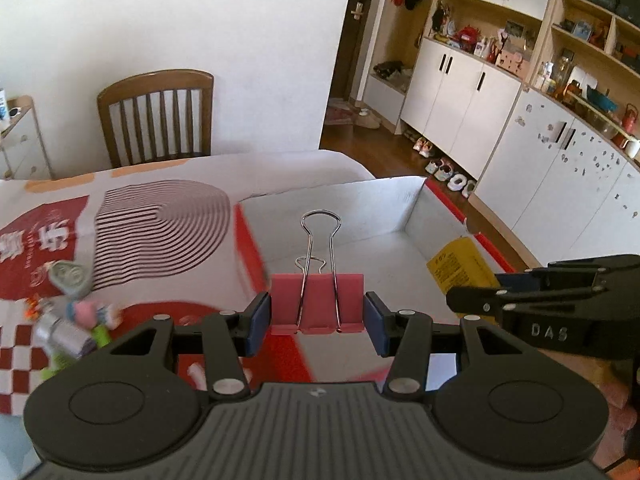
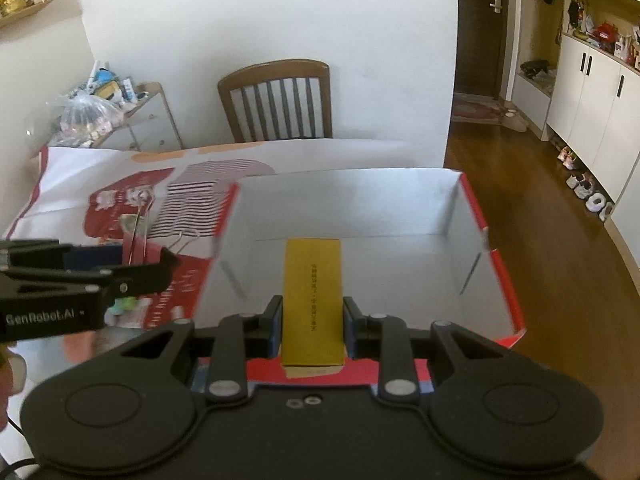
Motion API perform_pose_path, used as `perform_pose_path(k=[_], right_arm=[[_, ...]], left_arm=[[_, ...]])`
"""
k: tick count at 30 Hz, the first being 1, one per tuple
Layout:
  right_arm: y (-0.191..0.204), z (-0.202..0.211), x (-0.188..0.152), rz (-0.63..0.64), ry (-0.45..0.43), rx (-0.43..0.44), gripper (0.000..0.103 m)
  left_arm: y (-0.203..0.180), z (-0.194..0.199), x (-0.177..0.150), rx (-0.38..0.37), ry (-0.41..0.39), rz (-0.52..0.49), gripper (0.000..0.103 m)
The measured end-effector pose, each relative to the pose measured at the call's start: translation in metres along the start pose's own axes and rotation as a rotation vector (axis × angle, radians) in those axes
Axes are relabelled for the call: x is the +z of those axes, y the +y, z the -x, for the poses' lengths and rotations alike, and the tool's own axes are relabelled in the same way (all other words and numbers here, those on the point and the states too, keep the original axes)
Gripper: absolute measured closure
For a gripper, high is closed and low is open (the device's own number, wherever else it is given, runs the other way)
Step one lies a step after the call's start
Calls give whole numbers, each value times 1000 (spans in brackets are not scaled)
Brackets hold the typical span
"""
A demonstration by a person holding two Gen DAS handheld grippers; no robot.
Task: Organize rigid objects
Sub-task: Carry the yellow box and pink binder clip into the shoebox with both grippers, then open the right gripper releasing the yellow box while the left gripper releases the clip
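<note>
Left hand-held gripper clamps binder clip; right — yellow box.

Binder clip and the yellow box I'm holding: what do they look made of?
Binder clip: pink painted metal body, apparently, with shiny bare wire handles that glint silver. Yellow box: matte printed cardboard by its flat faces, sharp folded edges and small dark print. Neither looks soft.
</note>
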State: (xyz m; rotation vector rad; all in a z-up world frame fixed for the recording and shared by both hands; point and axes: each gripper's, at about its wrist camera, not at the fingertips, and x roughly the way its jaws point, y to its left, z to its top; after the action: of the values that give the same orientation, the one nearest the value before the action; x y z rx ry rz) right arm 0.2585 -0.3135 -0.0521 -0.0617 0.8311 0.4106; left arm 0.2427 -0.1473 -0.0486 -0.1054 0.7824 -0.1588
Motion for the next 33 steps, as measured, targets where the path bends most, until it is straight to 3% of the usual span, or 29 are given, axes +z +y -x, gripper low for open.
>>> perform_pose_path(k=[8, 19, 33], right_arm=[[-41, -42, 12, 43, 48, -19, 75], [-57, -108, 24, 96, 172, -23, 75], [-60, -149, 23, 136, 342, -12, 75]], left_arm=[[-28, -73, 28, 26, 87, 18, 54], [-37, -158, 45, 98, 210, 24, 54], [-36, -214, 41, 95, 354, 68, 54]])
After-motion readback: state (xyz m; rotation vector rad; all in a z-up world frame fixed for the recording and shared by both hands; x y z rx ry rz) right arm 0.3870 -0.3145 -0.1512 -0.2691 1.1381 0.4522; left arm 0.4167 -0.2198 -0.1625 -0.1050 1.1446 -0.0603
